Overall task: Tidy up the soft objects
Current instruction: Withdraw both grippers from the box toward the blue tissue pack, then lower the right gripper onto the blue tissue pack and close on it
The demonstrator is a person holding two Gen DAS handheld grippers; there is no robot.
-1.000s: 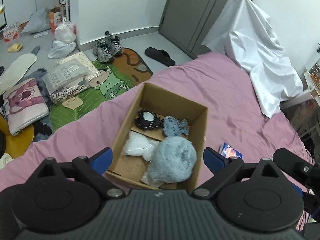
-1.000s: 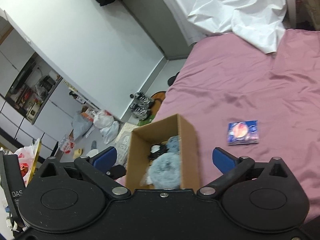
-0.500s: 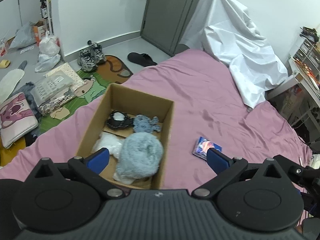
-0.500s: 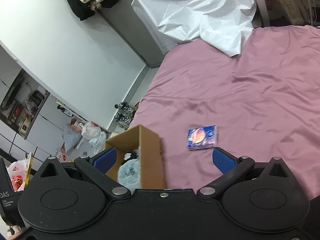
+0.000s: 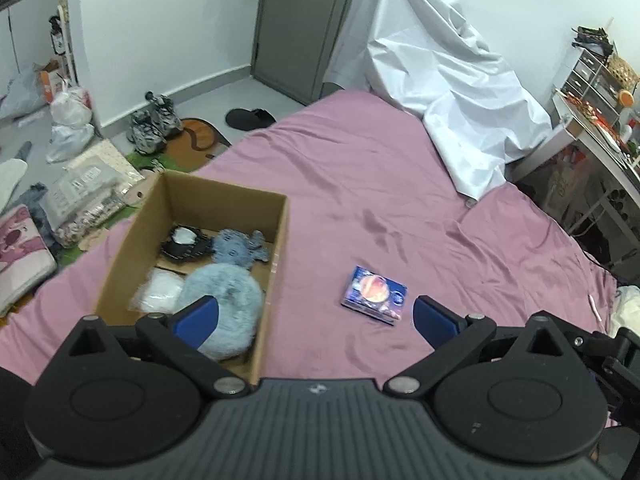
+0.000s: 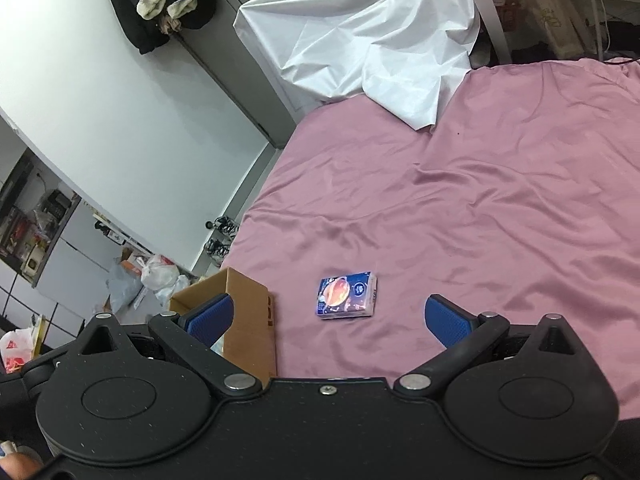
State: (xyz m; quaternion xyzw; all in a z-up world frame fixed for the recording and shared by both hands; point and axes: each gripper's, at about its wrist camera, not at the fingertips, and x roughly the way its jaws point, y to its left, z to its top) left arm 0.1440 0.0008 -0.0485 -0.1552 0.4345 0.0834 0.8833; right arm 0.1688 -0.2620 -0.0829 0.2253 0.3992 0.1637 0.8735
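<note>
A cardboard box (image 5: 280, 232) stands on the pink bed. Inside lie a fluffy grey-blue bundle (image 5: 224, 308), a blue plush toy (image 5: 236, 249), a black-and-white item (image 5: 185, 242) and a white soft packet (image 5: 159, 295). A small blue tissue pack (image 5: 374, 294) lies on the sheet to the right of the box. My left gripper (image 5: 316, 316) is open over the box's right wall, with nothing between its blue pads. My right gripper (image 6: 338, 316) is open too. The tissue pack (image 6: 347, 295) lies just beyond its fingertips and the box (image 6: 248, 312) is behind its left finger.
A white sheet (image 5: 440, 92) drapes something at the bed's far end. The floor left of the bed holds shoes (image 5: 154, 124), bags (image 5: 70, 124), a green mat and packets. A desk with clutter (image 5: 600, 112) stands at the right. Dark clothes (image 6: 160, 4) hang on the door.
Both views have slid rightward: the box has moved to the left in each, and the tissue pack now lies near the centre in front of both grippers. Both stay open.
</note>
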